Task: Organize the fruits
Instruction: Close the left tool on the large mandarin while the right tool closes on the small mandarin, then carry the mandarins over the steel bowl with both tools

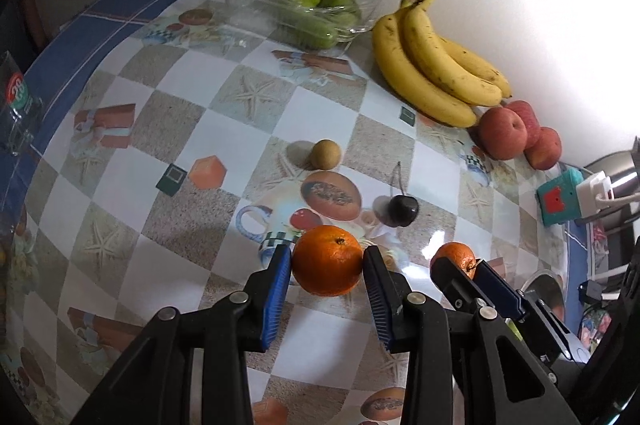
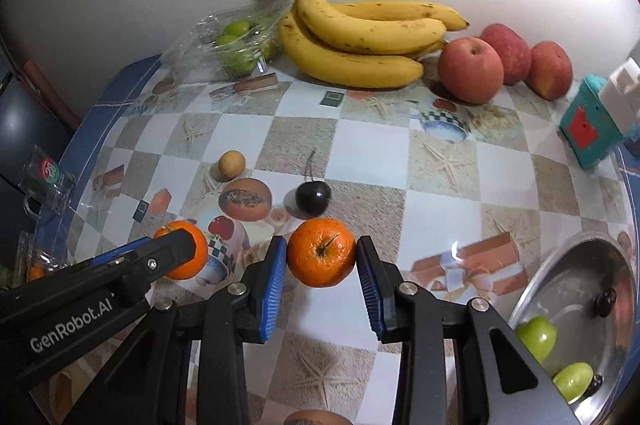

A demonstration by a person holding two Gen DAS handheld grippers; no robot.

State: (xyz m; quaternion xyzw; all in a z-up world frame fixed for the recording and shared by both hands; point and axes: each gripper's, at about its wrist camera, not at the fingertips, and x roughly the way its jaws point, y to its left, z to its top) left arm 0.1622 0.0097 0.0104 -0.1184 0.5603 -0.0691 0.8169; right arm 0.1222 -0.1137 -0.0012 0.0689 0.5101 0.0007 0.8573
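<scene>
Fruits lie spread over a glossy checked tablecloth (image 2: 400, 165) printed with starfish and cups. Two of them are gripped: the left gripper (image 1: 328, 261) has its blue ribbed pads pressed on either side of a round orange with a small dark navel (image 1: 327, 260), and the right gripper (image 2: 321, 252) is clamped the same way on a smaller orange mandarin with a short stem (image 2: 321, 252). Both fruits sit side by side near the front of the table, each gripper showing at the edge of the other's view. Just behind them lies a dark, nearly black cherry with a long stem (image 2: 313, 198), and farther left a small round tan fruit (image 2: 231, 164). Along the white wall at the back stand a clear plastic punnet of green fruits (image 2: 236, 45), a bunch of spotted yellow bananas (image 2: 360, 37) and three red apples (image 2: 470, 69), touching one another. At the right front, a shiny steel bowl (image 2: 576, 265) holds two green fruits (image 2: 536, 337) and a dark cherry.
</scene>
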